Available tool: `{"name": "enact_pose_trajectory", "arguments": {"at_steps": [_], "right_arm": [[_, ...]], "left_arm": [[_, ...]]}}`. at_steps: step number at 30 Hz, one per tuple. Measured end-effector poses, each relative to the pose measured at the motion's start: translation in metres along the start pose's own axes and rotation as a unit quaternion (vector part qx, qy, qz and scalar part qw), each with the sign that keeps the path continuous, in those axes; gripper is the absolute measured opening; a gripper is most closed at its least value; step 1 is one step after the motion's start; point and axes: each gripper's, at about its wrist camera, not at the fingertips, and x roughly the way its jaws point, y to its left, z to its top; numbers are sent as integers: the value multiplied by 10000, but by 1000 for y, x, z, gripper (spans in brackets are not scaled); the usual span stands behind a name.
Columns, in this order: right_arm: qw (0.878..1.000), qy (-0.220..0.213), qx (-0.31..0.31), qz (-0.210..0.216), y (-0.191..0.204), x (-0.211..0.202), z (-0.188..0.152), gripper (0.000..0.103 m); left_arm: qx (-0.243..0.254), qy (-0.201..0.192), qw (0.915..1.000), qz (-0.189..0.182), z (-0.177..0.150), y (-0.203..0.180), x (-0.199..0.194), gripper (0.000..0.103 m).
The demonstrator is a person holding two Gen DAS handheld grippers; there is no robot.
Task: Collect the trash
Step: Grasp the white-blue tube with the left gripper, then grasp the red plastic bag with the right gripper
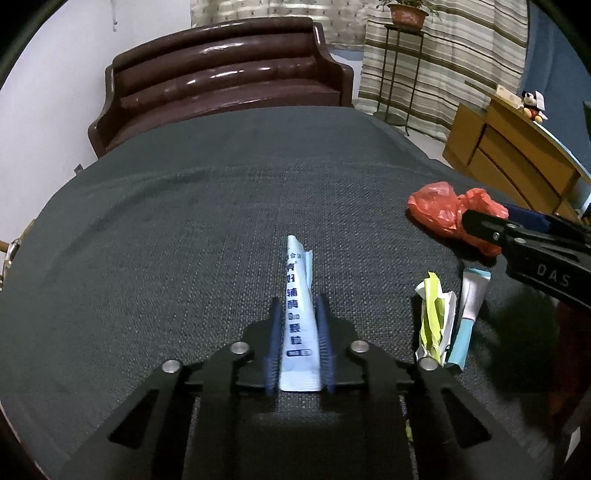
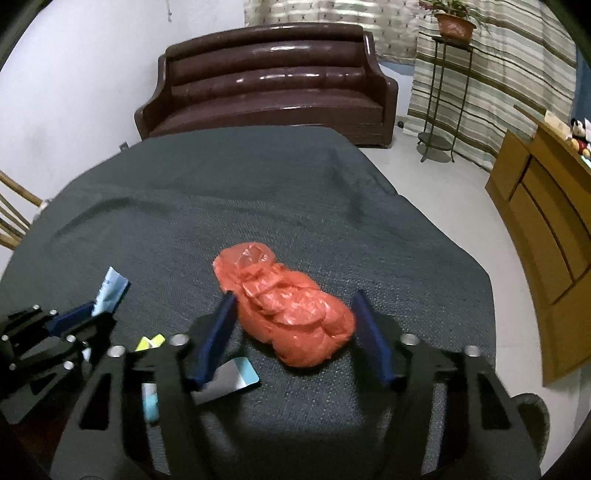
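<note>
The left gripper (image 1: 300,306) is clamped on a light blue sachet (image 1: 297,317) with dark blue print, its 2 blue pads pressed against the packet's sides; the sachet's far end points away along the grey tablecloth (image 1: 184,221). Just to the right of it lie 2 more scraps side by side: a crumpled yellow-green and white wrapper (image 1: 434,321) and a white and blue packet (image 1: 469,306), close together, though whether they touch cannot be told. Further right and beyond them sits a crumpled red plastic bag (image 2: 284,306). The right gripper (image 2: 295,326) has its fingers apart on either side of the near part of that bag: the left pad (image 2: 218,336) lies right against the plastic, the right pad (image 2: 371,336) sits just at its edge, and the bag rests on the cloth, not squeezed. Behind the table stand a dark brown sofa (image 1: 225,81), a potted plant (image 1: 406,13) on a thin metal stand, striped curtains and a wooden cabinet (image 1: 513,155)
</note>
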Motion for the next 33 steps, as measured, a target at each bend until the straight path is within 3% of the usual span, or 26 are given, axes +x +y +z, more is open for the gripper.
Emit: {"name": "enact_pose_trajectory", "arguments": {"at_steps": [8,33], "right_arm": [[9999,-58,-119,-84,4,-8,-7,53],[9973,-426,571,-203,-22,-71,-43,52]], "left_arm": [[68,-97,9999,-24,-2,-2,0,15],[8,-495,9987,-136,-9,-8,-38,13]]}}
